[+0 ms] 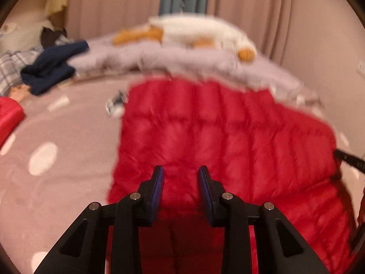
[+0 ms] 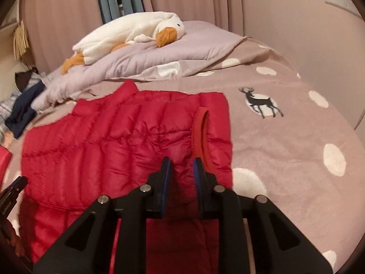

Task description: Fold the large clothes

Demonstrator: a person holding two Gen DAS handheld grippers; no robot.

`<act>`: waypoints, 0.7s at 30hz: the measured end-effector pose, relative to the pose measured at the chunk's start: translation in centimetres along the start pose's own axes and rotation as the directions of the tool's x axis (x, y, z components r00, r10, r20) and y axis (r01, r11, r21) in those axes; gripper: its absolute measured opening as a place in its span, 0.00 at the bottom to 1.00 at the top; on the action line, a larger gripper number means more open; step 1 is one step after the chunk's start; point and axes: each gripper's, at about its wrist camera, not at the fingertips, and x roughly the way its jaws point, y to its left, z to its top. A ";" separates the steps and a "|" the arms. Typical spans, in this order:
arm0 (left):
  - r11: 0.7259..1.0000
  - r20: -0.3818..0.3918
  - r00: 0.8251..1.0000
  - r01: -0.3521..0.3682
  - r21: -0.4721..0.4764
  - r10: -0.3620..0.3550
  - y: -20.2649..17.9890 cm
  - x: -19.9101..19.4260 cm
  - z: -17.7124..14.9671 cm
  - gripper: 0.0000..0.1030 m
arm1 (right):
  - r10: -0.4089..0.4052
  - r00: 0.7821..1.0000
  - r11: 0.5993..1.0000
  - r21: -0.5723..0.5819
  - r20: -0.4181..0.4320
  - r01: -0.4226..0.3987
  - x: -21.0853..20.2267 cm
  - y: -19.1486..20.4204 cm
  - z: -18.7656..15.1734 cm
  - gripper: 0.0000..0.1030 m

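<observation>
A red quilted down jacket (image 2: 109, 141) lies flat on the bed, collar (image 2: 129, 89) toward the far end and a red-trimmed armhole (image 2: 203, 132) on its right side. My right gripper (image 2: 182, 163) is at the near right edge, shut on a raised fold of the jacket. The blurred left wrist view shows the same jacket (image 1: 228, 132). My left gripper (image 1: 181, 171) is at its near edge with red fabric filling the narrow gap between the pads. Each gripper's black tip shows at the edge of the other's view: left gripper (image 2: 13, 187), right gripper (image 1: 349, 159).
The bed sheet (image 2: 285, 141) is dusty pink with white dots and a deer print. A lilac duvet (image 2: 159, 54) with a plush goose (image 2: 127, 36) lies behind the jacket. Navy clothing (image 1: 50, 68) and plaid cloth (image 1: 11, 68) sit far left, another red piece (image 1: 9, 116) at the left edge.
</observation>
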 end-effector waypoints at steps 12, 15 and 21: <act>0.950 -0.006 0.971 0.231 -0.208 -0.238 4.2 1.3 -0.2 0.23 | 0.046 0.995 0.999 -0.008 -0.083 -0.047 3.9 -0.8 -1.3 0.21; 0.958 -0.033 0.976 0.205 -0.202 -0.216 3.8 1.6 -0.1 0.23 | 0.055 0.995 0.998 -0.007 -0.085 -0.055 4.0 -0.7 -1.4 0.22; 0.984 -0.055 0.990 0.124 -0.130 -0.132 2.3 1.9 0.1 0.23 | 0.022 0.996 0.998 -0.061 -0.083 -0.027 4.2 0.5 -1.3 0.26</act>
